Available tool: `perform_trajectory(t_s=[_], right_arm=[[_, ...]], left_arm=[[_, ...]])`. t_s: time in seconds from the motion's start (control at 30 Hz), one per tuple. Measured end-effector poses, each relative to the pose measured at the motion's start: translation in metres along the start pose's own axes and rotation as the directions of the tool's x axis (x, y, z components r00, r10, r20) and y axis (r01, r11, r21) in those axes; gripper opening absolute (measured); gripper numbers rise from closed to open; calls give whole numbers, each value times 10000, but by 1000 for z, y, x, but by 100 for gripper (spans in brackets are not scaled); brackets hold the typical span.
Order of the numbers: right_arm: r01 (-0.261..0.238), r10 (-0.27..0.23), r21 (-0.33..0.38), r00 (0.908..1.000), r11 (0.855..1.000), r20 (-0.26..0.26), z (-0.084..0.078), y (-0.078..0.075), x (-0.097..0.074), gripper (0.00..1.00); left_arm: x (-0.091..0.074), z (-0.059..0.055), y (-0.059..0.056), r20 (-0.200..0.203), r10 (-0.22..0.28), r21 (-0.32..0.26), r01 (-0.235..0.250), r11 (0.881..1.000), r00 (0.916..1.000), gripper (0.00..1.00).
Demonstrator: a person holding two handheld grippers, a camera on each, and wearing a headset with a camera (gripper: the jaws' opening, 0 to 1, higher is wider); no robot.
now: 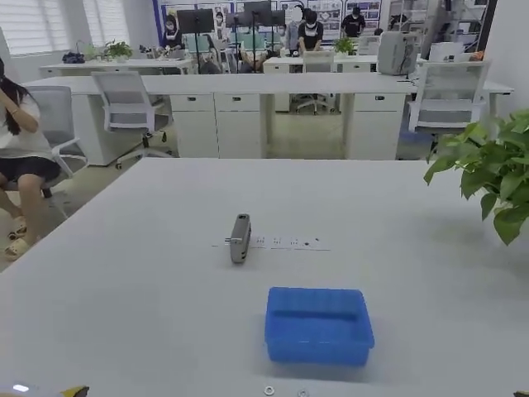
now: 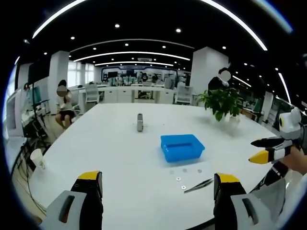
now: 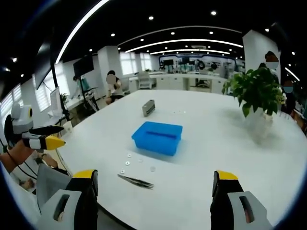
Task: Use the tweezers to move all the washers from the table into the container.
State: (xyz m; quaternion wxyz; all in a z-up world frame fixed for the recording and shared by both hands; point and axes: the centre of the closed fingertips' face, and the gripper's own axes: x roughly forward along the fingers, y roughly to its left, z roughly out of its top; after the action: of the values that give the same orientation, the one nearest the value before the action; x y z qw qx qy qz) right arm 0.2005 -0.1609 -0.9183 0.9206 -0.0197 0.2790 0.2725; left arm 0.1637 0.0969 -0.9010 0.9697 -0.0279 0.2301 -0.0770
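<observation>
A blue container (image 1: 318, 324) stands on the white table near its front edge; in the gripper views it shows as a blue tray (image 2: 182, 147) (image 3: 157, 137). Several small washers (image 2: 184, 175) (image 3: 129, 163) lie on the table just in front of it, and two washers (image 1: 269, 389) peek in at the bottom of the head view. Metal tweezers (image 2: 198, 185) (image 3: 135, 181) lie flat beside the washers. My left gripper (image 2: 157, 184) is open and holds nothing, hanging off the table's near edge. My right gripper (image 3: 154, 182) is also open and holds nothing, at a similar distance from the tweezers.
A grey box-shaped device (image 1: 240, 238) lies at mid table beyond the container. A potted plant (image 1: 488, 169) stands at the right. A seated person (image 1: 16, 149) is at the far left, with desks and chairs behind. Each gripper appears in the other's view (image 2: 268, 148) (image 3: 41, 139).
</observation>
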Motion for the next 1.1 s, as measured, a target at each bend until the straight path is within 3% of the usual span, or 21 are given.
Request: perform_trajectory(t_s=[0.13, 0.23, 0.47, 0.6, 0.73, 0.87, 0.97, 1.1], right_arm=[[96, -95, -103, 9999, 9999, 99, 2, -3, 0, 99], [107, -107, -43, 9999, 9999, 40, 0, -5, 2, 99], [38, -36, -121, 9999, 9999, 136, 1, 1, 4, 98], [-178, 178, -16, 9998, 9998, -59, -4, 6, 8, 98], [-200, 199, -121, 9997, 9997, -135, -6, 7, 10, 98], [-204, 196, -299, 9994, 9993, -273, -8, 4, 13, 97], [-252, 240, -377, 9991, 9990, -342, -8, 3, 15, 97], [-332, 317, -477, 9990, 9983, -325, -7, 3, 15, 96]], left_arm=[[3, -3, 0, -20, 68, 187, -67, 9998, 10000, 99], [5, -8, 0, -303, -67, 340, 78, 9994, 9995, 99], [7, -10, 4, -271, -118, 244, 124, 9996, 9996, 99], [9, -10, 3, -292, -241, 250, 248, 9994, 9993, 90], [14, -10, 2, -266, -259, 233, 266, 9994, 9993, 91], [18, -6, -3, -157, -521, 382, 527, 9979, 9985, 91], [22, -2, -12, -102, -891, 913, 897, 9918, 9960, 89], [25, 1, -18, -217, -933, 1321, 954, 9866, 9954, 80]])
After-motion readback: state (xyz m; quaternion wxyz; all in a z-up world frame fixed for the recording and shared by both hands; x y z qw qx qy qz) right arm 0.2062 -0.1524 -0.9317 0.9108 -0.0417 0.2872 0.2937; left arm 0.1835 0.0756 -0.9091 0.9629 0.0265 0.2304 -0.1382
